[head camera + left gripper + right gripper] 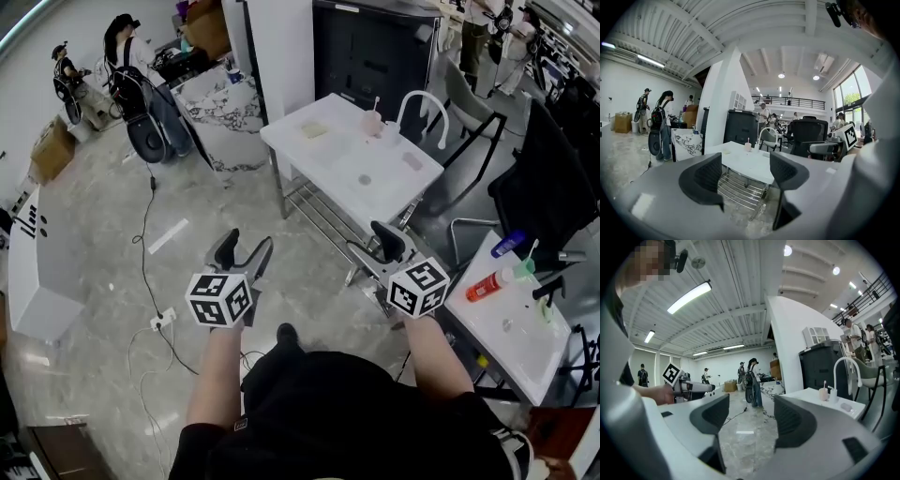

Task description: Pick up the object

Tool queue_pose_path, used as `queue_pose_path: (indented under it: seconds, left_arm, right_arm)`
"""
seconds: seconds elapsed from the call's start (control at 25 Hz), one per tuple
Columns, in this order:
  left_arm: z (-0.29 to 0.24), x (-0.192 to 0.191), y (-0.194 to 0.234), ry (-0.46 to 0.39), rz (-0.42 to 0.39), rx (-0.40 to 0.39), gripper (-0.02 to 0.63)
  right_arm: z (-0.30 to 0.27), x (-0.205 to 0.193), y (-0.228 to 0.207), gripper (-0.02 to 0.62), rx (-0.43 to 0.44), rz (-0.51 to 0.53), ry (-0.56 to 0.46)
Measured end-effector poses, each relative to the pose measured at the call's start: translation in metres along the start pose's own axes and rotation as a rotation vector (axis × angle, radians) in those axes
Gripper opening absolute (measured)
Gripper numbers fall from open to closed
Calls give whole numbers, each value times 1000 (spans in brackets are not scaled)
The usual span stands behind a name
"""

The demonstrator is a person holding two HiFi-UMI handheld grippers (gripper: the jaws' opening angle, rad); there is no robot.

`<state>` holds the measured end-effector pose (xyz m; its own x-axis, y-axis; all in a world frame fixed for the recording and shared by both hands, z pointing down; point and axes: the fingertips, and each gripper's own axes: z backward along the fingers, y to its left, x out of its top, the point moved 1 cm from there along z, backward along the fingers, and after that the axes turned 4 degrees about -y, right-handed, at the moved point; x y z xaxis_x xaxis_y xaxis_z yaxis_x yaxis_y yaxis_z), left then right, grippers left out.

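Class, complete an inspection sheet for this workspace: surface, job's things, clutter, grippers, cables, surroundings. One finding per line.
Surface: white rectangular table ahead, wire shelf beneath; second white table at the right.
Job's things: object to pick up cannot be told; pink cup and white arched tap stand on the table ahead.
Clutter: red bottle and blue bottle on the right-hand table.
Grippers: left gripper and right gripper both open, nothing between the jaws, held over the floor.
Cables: black cable trails across the floor to a white power strip.
Surroundings: grey stone-look floor, black office chair at right, people standing far left.
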<state>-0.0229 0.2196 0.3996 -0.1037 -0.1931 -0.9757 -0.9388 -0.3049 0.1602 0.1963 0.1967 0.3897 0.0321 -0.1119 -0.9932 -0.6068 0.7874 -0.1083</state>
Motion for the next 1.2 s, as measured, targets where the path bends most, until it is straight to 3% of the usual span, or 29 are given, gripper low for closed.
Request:
queue_pose_path:
  seconds: [0.52, 0.96, 1.2]
  left_arm:
    - [-88, 5, 43, 9, 27, -87, 307]
    - [-187, 29, 136, 50, 26, -143, 307]
    - [-210, 29, 195, 61, 92, -148, 307]
  right_arm:
    - [-53, -11, -51, 267, -71, -18, 44]
    - [-175, -9, -101, 267, -107, -45, 92]
    - [-243, -13, -103, 268, -93, -48, 135]
